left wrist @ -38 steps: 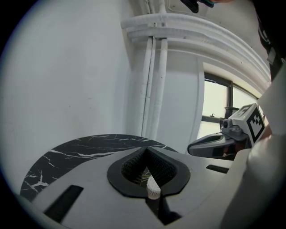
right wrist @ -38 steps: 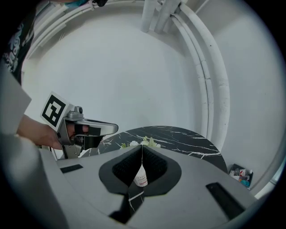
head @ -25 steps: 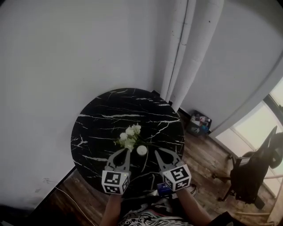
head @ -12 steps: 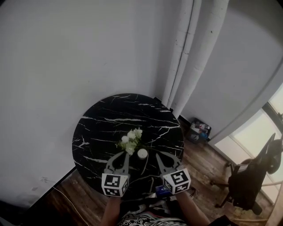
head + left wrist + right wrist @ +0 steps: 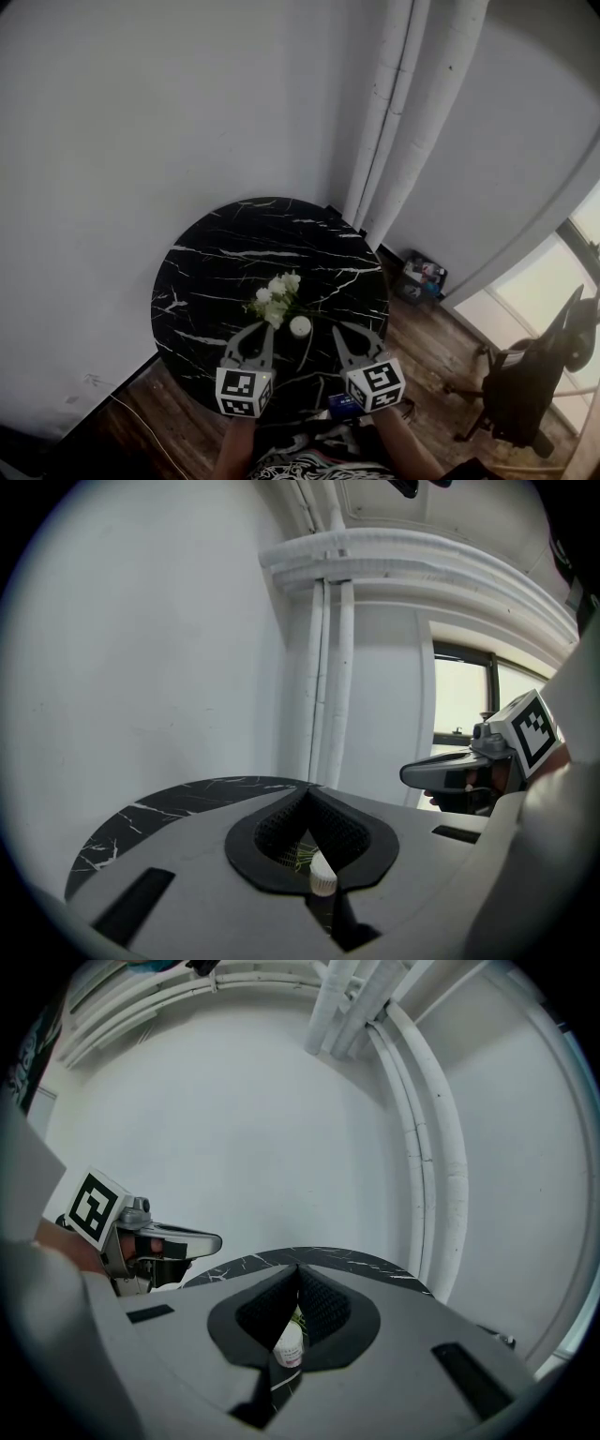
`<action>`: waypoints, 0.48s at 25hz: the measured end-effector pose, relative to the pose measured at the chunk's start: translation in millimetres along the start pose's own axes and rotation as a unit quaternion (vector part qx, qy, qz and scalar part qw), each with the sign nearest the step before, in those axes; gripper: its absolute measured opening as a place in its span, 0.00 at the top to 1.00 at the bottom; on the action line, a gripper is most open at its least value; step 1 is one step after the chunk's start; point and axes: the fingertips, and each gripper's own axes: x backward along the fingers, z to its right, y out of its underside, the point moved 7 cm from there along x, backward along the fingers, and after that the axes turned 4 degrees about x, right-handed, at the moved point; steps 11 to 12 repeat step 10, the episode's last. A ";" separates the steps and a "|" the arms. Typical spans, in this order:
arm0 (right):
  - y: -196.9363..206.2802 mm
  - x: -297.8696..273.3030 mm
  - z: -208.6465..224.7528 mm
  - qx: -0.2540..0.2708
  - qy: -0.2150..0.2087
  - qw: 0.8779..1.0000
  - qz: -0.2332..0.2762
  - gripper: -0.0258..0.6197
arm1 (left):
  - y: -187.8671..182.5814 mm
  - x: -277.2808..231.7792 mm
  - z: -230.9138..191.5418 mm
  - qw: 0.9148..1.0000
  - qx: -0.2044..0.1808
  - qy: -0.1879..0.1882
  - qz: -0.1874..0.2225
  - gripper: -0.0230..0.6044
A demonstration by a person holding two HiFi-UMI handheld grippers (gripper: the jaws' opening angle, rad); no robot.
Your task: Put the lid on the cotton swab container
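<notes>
So the bench is one round black slab, marble-looking, glossy, with thin white veins running all over it. There are only two things on it. One is a small bunch of white flowers with green stems, sitting about mid-bench. The other is the cotton swab container, a little white cylinder with a round flat top. It stands upright just beside the flowers on the side toward the near edge. From the right gripper view it has a paper label on its wall, and from the left gripper view part of it looks ribbed. Can't tell from any of these views whether the lid is on.

There are two grippers, both grey plastic with black textured pads and a marker cube at the back. The left gripper hangs over the near edge with its jaws pressed together at the tips, nothing pinched. The right gripper is the same deal, jaws closed on nothing. The container is between the two tips, touching neither.

Off the bench there's a plain white wall, a bundle of white pipes running up the corner, a wood-plank floor, and one dark office chair over by the window.
</notes>
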 end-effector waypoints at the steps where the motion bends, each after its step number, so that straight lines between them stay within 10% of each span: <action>1: -0.1 -0.9 0.6 0.001 0.000 1.000 -0.001 0.93 | -0.3 -0.8 0.0 1.000 0.000 0.000 0.000 0.94; 12: 2.2 -3.8 1.5 0.004 -0.001 1.000 -0.005 0.93 | 1.3 -6.9 1.8 1.000 -0.004 0.004 -0.005 0.94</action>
